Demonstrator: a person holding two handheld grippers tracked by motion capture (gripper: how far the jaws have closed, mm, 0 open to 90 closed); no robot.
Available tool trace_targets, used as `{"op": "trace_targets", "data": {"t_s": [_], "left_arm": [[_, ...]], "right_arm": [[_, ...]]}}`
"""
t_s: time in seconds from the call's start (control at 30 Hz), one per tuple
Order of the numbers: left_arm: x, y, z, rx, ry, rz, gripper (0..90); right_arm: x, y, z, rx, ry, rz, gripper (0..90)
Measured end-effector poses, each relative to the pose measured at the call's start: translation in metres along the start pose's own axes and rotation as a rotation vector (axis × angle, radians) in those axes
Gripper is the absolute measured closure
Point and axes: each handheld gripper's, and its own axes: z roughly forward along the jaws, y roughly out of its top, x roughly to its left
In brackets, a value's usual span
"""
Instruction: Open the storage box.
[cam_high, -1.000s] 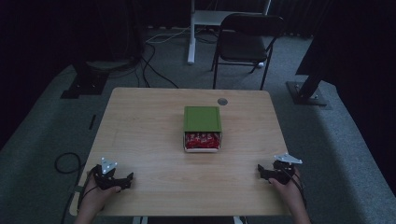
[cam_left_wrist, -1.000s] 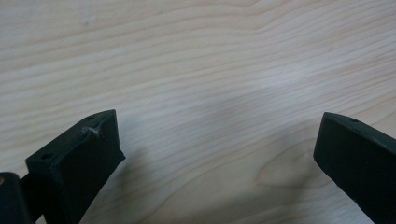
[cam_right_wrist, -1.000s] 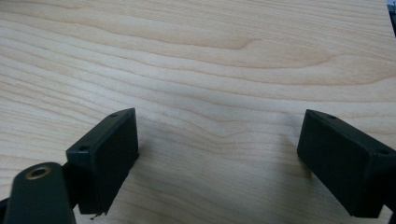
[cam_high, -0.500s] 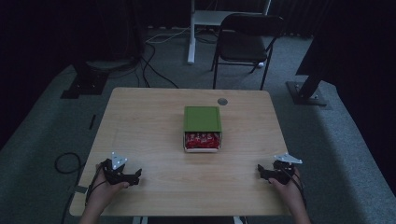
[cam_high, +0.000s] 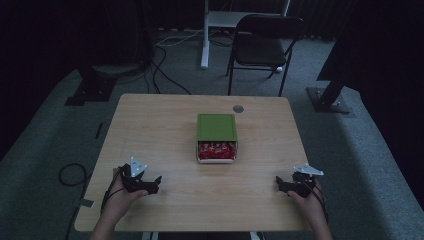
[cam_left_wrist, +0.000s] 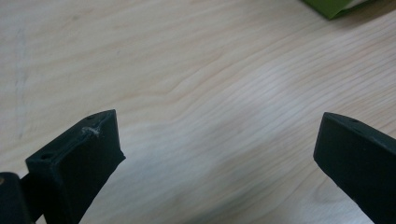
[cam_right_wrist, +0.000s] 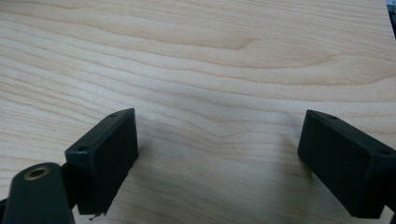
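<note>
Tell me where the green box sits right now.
In the high view the green box sits mid-table, just near of the round grommet, ahead of both claws; its corner shows top right in the left gripper view.

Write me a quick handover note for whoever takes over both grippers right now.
Left gripper: open, holding nothing, low over the near left of the table, jaws angled toward the box.
Right gripper: open, holding nothing, near the right front edge.
Green-lidded box: mid-table, lid slid partly back, red packets showing at its near end.
Done: nothing gripped yet.
Left: probably reach in with the left gripper and work on the box.
</note>
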Motion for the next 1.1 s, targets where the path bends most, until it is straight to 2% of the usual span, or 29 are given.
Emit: {"op": "trace_targets", "data": {"t_s": [0.13, 0.23, 0.3, 0.43, 0.53, 0.83, 0.87, 0.9, 1.0, 1.1], "left_arm": [[-0.007, 0.011, 0.0, -0.019, -0.013, 0.02, 1.4], [-0.013, 0.021, -0.001, -0.036, -0.02, 0.051, 1.4], [-0.015, 0.025, -0.002, -0.043, -0.027, 0.055, 1.4], [-0.023, 0.033, 0.0, -0.04, -0.059, 0.085, 1.4], [-0.027, 0.036, 0.002, -0.04, -0.064, 0.101, 1.4], [-0.056, 0.049, 0.009, -0.061, -0.112, 0.182, 1.4], [-0.058, 0.05, 0.009, -0.061, -0.116, 0.185, 1.4], [-0.064, 0.052, 0.01, -0.06, -0.125, 0.212, 1.4], [-0.07, 0.055, 0.012, -0.053, -0.134, 0.233, 1.4], [-0.081, 0.059, 0.015, -0.056, -0.161, 0.259, 1.4]], "right_arm": [[0.0, 0.0, 0.0, 0.0, 0.0, 0.0, 11.6], [0.0, 0.0, 0.0, 0.0, 0.0, 0.001, 11.6], [0.0, 0.0, 0.0, 0.0, 0.0, 0.001, 11.6], [0.0, 0.0, 0.0, 0.0, 0.0, 0.001, 11.6], [0.0, 0.0, 0.0, 0.0, 0.0, 0.0, 11.6], [0.0, 0.0, 0.0, 0.0, 0.0, 0.0, 11.6], [0.0, 0.0, 0.0, 0.0, 0.0, 0.0, 11.6], [0.0, 0.0, 0.0, 0.0, 0.0, 0.001, 11.6], [0.0, 0.0, 0.0, 0.0, 0.0, 0.001, 11.6], [0.0, 0.0, 0.0, 0.001, 0.0, 0.001, 11.6]]}}
